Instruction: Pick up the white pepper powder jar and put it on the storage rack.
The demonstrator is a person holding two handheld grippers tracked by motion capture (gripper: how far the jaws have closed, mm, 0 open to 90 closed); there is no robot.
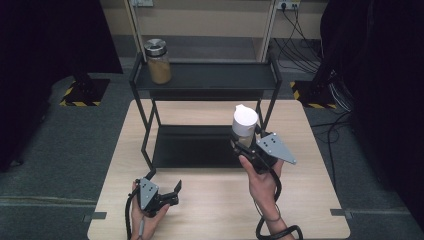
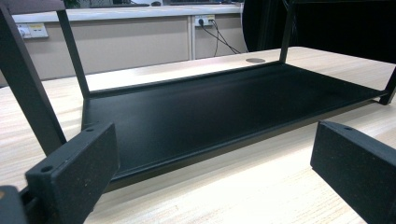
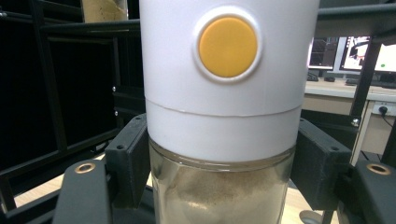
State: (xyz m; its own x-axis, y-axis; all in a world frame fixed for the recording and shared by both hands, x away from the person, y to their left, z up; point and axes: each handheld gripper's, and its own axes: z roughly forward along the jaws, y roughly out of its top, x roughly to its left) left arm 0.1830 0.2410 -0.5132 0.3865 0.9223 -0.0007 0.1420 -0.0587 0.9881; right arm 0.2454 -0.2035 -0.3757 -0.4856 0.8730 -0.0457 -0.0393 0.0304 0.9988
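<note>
Your right gripper (image 1: 243, 141) is clenched on the white-capped spice grinder (image 1: 244, 125).
You hold it upright in the air before the black two-tier rack (image 1: 207, 77), above the lower shelf's front edge. Your left gripper (image 1: 172, 192) rests released near the table's (image 1: 215, 210) front edge, jaws apart.

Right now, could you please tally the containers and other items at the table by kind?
Jars with white lids, held in the right tool: 1
Jars with metal lids, on the rack's top shelf: 1
Black two-tier racks: 1
Hand-held tools: 2, including the left tool
Total: 5
</note>
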